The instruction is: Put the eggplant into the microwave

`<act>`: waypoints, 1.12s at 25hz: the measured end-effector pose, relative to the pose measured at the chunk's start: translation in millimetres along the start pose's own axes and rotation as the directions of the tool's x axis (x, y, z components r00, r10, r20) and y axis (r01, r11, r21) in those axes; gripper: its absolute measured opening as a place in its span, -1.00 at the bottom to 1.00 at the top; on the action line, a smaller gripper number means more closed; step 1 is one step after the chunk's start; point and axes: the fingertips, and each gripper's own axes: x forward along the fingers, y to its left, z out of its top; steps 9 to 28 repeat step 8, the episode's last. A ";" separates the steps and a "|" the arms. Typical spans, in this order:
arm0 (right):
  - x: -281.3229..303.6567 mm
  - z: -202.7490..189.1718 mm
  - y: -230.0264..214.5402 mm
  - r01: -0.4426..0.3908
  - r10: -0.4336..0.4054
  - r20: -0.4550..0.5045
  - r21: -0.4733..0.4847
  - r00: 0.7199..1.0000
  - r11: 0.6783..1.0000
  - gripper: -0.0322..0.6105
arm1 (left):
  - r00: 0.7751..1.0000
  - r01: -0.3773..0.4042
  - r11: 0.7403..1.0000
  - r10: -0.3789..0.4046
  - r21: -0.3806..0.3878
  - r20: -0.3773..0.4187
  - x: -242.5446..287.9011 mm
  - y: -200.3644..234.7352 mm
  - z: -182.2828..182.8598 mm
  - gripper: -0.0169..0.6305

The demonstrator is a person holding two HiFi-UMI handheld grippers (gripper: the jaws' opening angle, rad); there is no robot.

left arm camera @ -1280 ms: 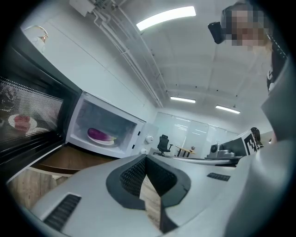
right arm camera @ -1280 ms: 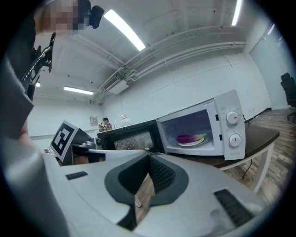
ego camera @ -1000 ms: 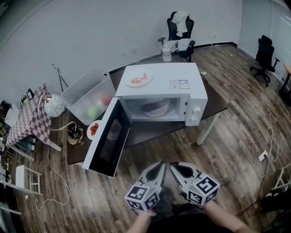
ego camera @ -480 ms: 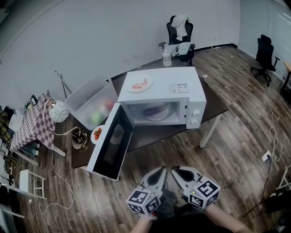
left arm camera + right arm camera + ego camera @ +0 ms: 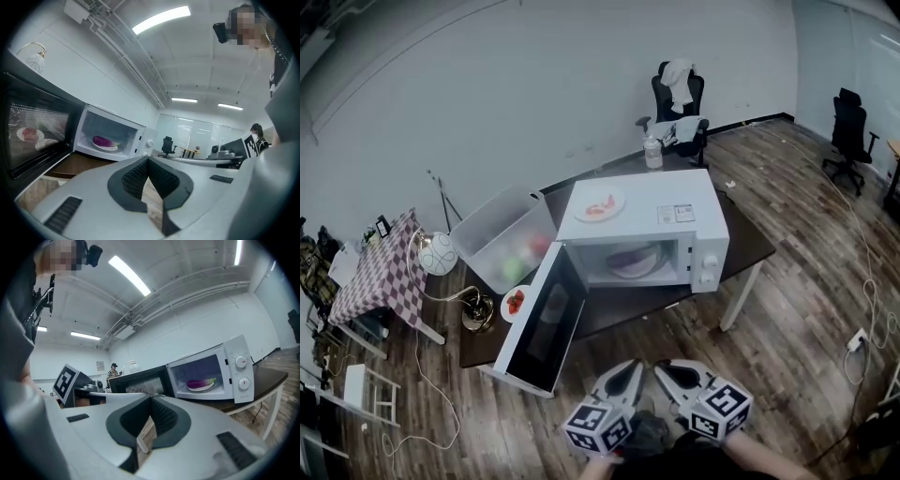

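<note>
A purple eggplant (image 5: 630, 257) lies on a white plate inside the white microwave (image 5: 694, 211), whose door (image 5: 546, 319) hangs open to the left. The eggplant also shows in the left gripper view (image 5: 104, 140) and in the right gripper view (image 5: 201, 382). My left gripper (image 5: 630, 367) and right gripper (image 5: 662, 368) are held side by side low in the head view, well short of the table. Both are shut with nothing between the jaws, as the left gripper (image 5: 148, 160) and right gripper (image 5: 151, 399) show in their own views.
The microwave stands on a dark table (image 5: 752, 236). A plate of red food (image 5: 599, 204) rests on its top. Left of it are a clear plastic bin (image 5: 506, 239), a small plate of red items (image 5: 516, 302) and a lamp (image 5: 439, 253). A bottle (image 5: 652, 152) and office chair (image 5: 680, 98) stand behind.
The microwave looks smaller and sits lower in the head view, so I have backed away from the table. Both grippers stay shut, close together.
</note>
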 end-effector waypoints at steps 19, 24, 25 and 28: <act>0.3 4.6 -3.0 -0.006 0.006 0.001 -0.015 1.000 1.000 -0.90 | 1.000 0.012 1.000 -0.012 -0.004 0.005 10.2 0.4 6.1 -0.96; 0.3 4.6 -3.0 -0.006 0.006 0.001 -0.015 1.000 1.000 -0.90 | 1.000 0.012 1.000 -0.012 -0.004 0.005 10.2 0.4 6.1 -0.96; 0.3 4.6 -3.0 -0.006 0.006 0.001 -0.015 1.000 1.000 -0.90 | 1.000 0.012 1.000 -0.012 -0.004 0.005 10.2 0.4 6.1 -0.96; 0.3 4.6 -3.0 -0.006 0.006 0.001 -0.015 1.000 1.000 -0.90 | 1.000 0.012 1.000 -0.012 -0.004 0.005 10.2 0.4 6.1 -0.96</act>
